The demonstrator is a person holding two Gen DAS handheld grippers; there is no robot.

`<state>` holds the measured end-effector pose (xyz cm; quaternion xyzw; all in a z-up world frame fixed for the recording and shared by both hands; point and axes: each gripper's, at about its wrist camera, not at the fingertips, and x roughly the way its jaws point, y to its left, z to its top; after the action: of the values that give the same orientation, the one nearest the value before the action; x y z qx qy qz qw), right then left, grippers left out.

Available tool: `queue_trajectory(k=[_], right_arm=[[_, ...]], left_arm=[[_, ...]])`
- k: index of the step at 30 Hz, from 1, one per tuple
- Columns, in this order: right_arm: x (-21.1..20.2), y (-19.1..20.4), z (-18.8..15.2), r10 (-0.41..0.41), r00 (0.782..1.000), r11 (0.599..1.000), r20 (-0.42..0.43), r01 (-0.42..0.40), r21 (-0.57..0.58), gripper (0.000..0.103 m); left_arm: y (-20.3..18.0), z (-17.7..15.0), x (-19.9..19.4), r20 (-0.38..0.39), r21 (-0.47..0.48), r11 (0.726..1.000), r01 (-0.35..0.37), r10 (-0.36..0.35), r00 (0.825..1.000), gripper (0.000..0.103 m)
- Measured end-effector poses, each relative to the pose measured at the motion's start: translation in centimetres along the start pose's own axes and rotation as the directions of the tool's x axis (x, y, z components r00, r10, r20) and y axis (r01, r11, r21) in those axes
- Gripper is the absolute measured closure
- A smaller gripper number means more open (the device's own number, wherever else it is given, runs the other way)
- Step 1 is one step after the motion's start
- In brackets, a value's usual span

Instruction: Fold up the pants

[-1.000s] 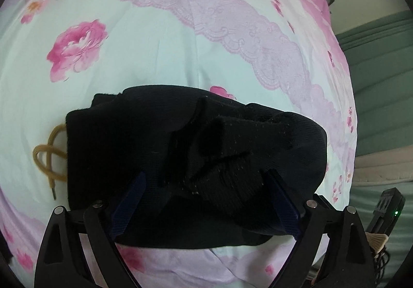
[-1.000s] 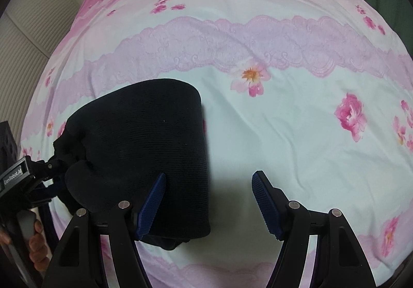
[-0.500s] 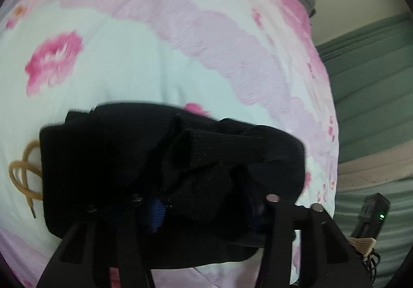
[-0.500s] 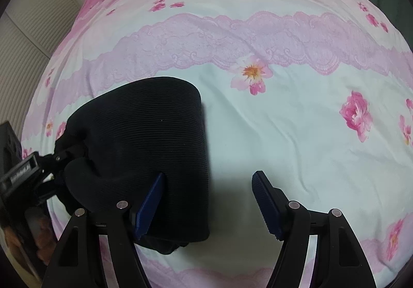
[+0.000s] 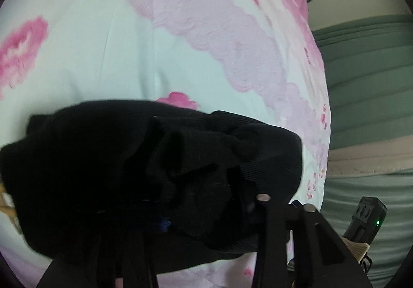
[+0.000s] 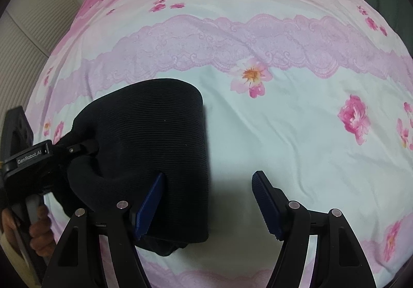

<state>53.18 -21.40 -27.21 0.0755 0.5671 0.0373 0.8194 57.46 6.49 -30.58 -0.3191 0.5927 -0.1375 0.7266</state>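
The pants (image 6: 155,148) are lying folded into a compact bundle on the bed (image 6: 284,133), so folding is looking nearly done. The left hand-held gripper (image 6: 85,148) is clenching the bundle's bunched end; the right hand-held gripper (image 6: 209,200) is hanging released beside it.

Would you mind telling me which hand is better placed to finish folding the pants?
Left: its tongs are shut on the pants' bunched end. The right tongs are open and hold nothing.
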Motion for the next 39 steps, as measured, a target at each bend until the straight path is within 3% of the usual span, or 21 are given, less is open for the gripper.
queue_trajectory(k=[6, 8, 16, 19, 22, 25, 30, 35, 37, 39], right_arm=[[-4.4, -0.6, -1.2, 0.037, 0.998, 0.999, 0.057, -0.038, 0.027, 0.029], [-4.9, 0.1, -2.5, 0.080, 0.997, 0.997, 0.024, -0.080, 0.001, 0.029], [0.0, 5.5, -4.1, 0.114, 0.990, 0.984, -0.088, -0.125, -0.129, 0.030], [-0.1, 6.1, -3.4, 0.067, 0.997, 0.992, -0.034, -0.070, -0.109, 0.032], [-1.9, 5.3, -3.0, 0.046, 0.998, 0.998, 0.038, -0.045, -0.039, 0.032], [-2.9, 6.1, -3.6, -0.052, 0.997, 0.989, 0.057, 0.059, -0.132, 0.032], [-2.1, 5.8, -4.6, -0.145, 0.989, 0.967, 0.012, 0.144, -0.209, 0.032], [-2.0, 7.7, -6.0, -0.202, 0.979, 0.900, 0.002, 0.186, -0.394, 0.030], [-2.1, 8.3, -6.6, -0.210, 0.978, 0.886, 0.009, 0.194, -0.422, 0.030], [-1.4, 9.0, -6.6, -0.193, 0.980, 0.893, -0.044, 0.156, -0.421, 0.030]], left_arm=[[-2.4, -0.6, -4.5, 0.071, 0.025, 1.000, -0.008, 0.006, 0.997, 0.073], [-3.4, -0.8, -6.0, 0.089, 0.055, 0.998, -0.036, 0.031, 0.995, 0.073], [-4.6, -1.1, -12.0, 0.155, 0.139, 0.986, -0.088, 0.066, 0.986, 0.074], [-5.1, -1.5, -13.6, 0.180, 0.206, 0.965, -0.161, 0.124, 0.976, 0.074], [-4.4, -1.6, -12.8, 0.158, 0.208, 0.962, -0.178, 0.147, 0.976, 0.074], [-3.2, -2.0, -10.6, 0.128, 0.224, 0.953, -0.203, 0.177, 0.976, 0.074], [-0.8, -2.8, -8.0, 0.048, 0.193, 0.962, -0.194, 0.189, 0.981, 0.075], [-0.6, -3.0, -8.7, 0.065, 0.228, 0.950, -0.213, 0.204, 0.977, 0.076], [-0.6, -3.0, -9.2, 0.093, 0.260, 0.932, -0.253, 0.236, 0.967, 0.076], [0.1, -2.6, -9.7, 0.107, 0.264, 0.920, -0.289, 0.269, 0.957, 0.076]])
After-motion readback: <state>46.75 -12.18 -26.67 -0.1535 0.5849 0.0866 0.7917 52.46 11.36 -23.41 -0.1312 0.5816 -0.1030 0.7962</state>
